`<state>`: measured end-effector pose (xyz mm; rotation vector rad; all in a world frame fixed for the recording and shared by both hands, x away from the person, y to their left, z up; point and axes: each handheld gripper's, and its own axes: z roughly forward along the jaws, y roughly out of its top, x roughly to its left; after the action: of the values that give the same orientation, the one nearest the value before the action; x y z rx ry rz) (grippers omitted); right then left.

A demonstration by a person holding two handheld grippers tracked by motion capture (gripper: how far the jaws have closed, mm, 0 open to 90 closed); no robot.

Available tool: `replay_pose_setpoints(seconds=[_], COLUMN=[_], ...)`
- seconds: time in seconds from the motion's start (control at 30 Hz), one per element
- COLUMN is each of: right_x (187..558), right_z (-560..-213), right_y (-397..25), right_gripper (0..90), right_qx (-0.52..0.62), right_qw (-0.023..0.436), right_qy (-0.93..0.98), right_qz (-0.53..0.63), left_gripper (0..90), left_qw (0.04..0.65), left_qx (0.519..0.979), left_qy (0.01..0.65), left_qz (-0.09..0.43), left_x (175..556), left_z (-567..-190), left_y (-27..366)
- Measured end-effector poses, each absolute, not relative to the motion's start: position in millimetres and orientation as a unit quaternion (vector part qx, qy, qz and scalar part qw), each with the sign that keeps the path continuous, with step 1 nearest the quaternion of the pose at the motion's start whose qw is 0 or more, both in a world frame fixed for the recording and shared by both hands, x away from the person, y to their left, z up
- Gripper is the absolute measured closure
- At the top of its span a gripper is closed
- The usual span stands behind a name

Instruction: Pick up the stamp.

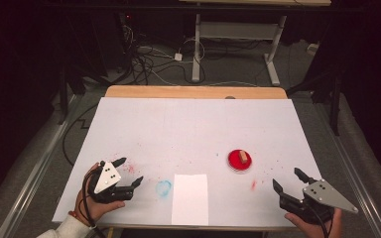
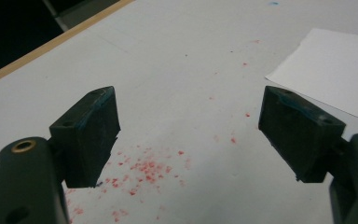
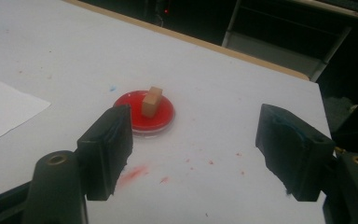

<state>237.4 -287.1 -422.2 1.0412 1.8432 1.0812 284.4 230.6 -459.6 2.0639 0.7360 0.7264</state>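
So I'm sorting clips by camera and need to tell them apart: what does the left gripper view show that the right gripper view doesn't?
Left gripper view: a dense scatter of red specks between its open jaws. Right gripper view: a red dish holding a small wooden block, plus a red smear. Both share the white table surface, its wooden edge and the white paper sheet.

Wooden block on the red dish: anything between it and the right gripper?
Nothing visible. The right gripper sits open, near the table's front right. Between it and the wooden block on the red dish lies only bare table with red smears.
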Motion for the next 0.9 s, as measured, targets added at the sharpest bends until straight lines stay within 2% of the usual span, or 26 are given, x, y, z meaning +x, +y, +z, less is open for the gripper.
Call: replay_pose_setpoints(seconds=[0.2,0.4,0.67,0.9], right_x=[244.1,258.5,303.2,352.0], right_z=[-421.5,-412.0,-388.5,-400.5], right_y=[-284.8,-280.5,-265.9,-224.7], right_gripper=[29.0,33.1,42.5,47.2], right_qx=[0.409,0.416,0.452,0.437], right_qw=[0.362,0.359,0.283,0.25], right_qy=[0.729,0.736,0.76,0.803], right_qz=[0.412,0.395,0.37,0.318], left_gripper=[20.0,19.9,19.9,19.9], left_qw=[0.388,0.383,0.373,0.369], left_qx=[0.828,0.823,0.827,0.83], left_qy=[0.299,0.309,0.313,0.32], left_qz=[0.272,0.282,0.281,0.268], left_x=[291.9,288.3,287.4,288.8], left_z=[-470.2,-468.4,-470.1,-473.0], left_y=[233.9,240.5,239.7,240.2])
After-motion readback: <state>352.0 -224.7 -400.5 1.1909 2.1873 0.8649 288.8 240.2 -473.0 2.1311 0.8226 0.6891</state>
